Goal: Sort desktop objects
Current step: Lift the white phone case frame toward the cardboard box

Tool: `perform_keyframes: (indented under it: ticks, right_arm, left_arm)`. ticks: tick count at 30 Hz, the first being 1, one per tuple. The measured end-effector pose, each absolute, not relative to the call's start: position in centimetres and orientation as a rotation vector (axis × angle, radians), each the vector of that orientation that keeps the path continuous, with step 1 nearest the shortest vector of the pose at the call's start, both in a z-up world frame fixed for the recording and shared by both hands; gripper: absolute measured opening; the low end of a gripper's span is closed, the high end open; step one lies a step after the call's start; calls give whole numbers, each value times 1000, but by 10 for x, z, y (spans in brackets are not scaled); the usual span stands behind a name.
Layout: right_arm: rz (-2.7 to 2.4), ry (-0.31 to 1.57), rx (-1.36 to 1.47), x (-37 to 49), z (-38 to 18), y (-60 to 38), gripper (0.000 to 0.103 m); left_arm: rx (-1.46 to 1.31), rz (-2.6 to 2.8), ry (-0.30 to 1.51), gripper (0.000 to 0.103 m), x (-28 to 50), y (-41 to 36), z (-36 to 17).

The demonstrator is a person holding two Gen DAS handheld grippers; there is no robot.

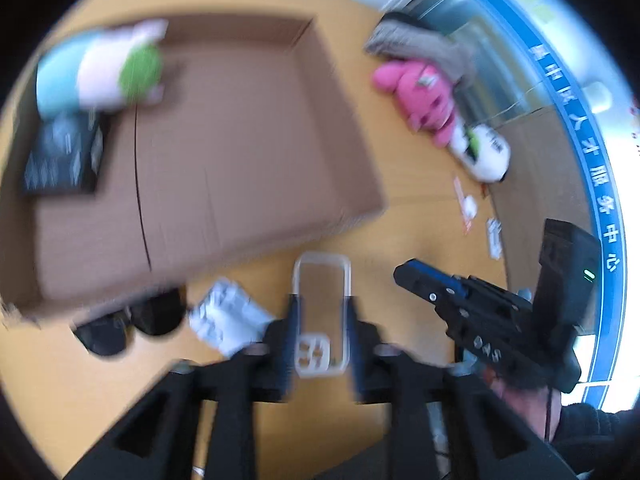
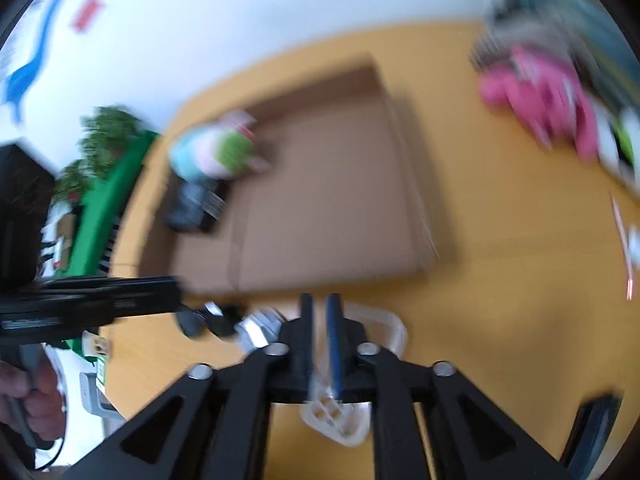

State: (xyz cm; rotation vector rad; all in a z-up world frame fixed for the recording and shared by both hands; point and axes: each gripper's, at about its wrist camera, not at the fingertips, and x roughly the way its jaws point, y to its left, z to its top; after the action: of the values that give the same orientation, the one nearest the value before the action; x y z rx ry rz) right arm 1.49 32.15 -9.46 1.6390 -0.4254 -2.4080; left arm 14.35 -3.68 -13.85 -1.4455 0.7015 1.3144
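A clear phone case [image 1: 322,312] sits between my left gripper's [image 1: 322,304] fingers, above the wooden desk; the jaws press its two long sides. In the right wrist view my right gripper [image 2: 322,308] has its fingers nearly together, and the same clear case [image 2: 374,328] shows partly behind and below them; whether they pinch it is blurred. The right gripper also shows in the left wrist view [image 1: 408,276], to the right of the case. An open cardboard box [image 1: 224,160] lies beyond, holding a pastel plush [image 1: 108,68] and a black packet [image 1: 64,156].
A pink plush [image 1: 420,96], a white plush [image 1: 484,152] and a grey cloth [image 1: 420,44] lie at the desk's far right. Black sunglasses [image 1: 132,324] and a white foil pack [image 1: 228,316] lie by the box's near edge. Small paper scraps [image 1: 468,204] lie right.
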Motion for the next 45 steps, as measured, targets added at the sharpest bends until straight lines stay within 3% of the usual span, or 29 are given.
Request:
perform_keyframes:
  ticks: [1, 2, 7, 14, 17, 18, 20, 21, 24, 27, 32, 37, 45]
  right_arm:
    - [-2389, -436, 1715, 20, -114, 327, 41]
    - [-2361, -449, 1795, 26, -134, 332, 44]
    - [-2287, -492, 1987, 45, -200, 340, 44]
    - [-2360, -320, 1917, 42, -214, 318, 45]
    - [-2376, -310, 1901, 41, -218, 313, 45]
    - [-2391, -289, 1896, 40, -218, 310, 43]
    - [-2417, -234, 1901, 39, -219, 308, 25]
    - [-2423, -238, 1902, 38, -221, 311, 9]
    - [-2399, -264, 1904, 36, -222, 318, 7]
    - [-2441, -306, 1838, 39, -202, 320, 7]
    - [-2521, -313, 1637, 38, -136, 319, 7]
    - [-2594, -339, 1437, 8, -75, 315, 7]
    - [-2596, -263, 1244, -79, -23, 278, 7]
  left_arm:
    - [-1494, 1294, 710, 54, 144, -43, -158]
    - [-1529, 1271, 720, 54, 146, -48, -173]
    - [-1623, 1177, 792, 54, 166, -50, -244]
    - [-1559, 1159, 836, 45, 193, -16, -286]
    - [-1573, 1181, 848, 10, 198, -15, -294]
    - [-1569, 1196, 859, 6, 199, -17, -296]
    - [-1559, 1222, 853, 6, 202, -22, -296]
    - [-1563, 1221, 855, 6, 203, -24, -297]
    - [-1558, 1172, 908, 6, 223, -28, -299]
    - [-1542, 1175, 881, 6, 237, -23, -285]
    - [-1424, 1205, 813, 6, 250, -12, -218]
    - [-1318, 1303, 696, 6, 209, 15, -143]
    - [-1238, 1435, 603, 6, 115, 70, -88]
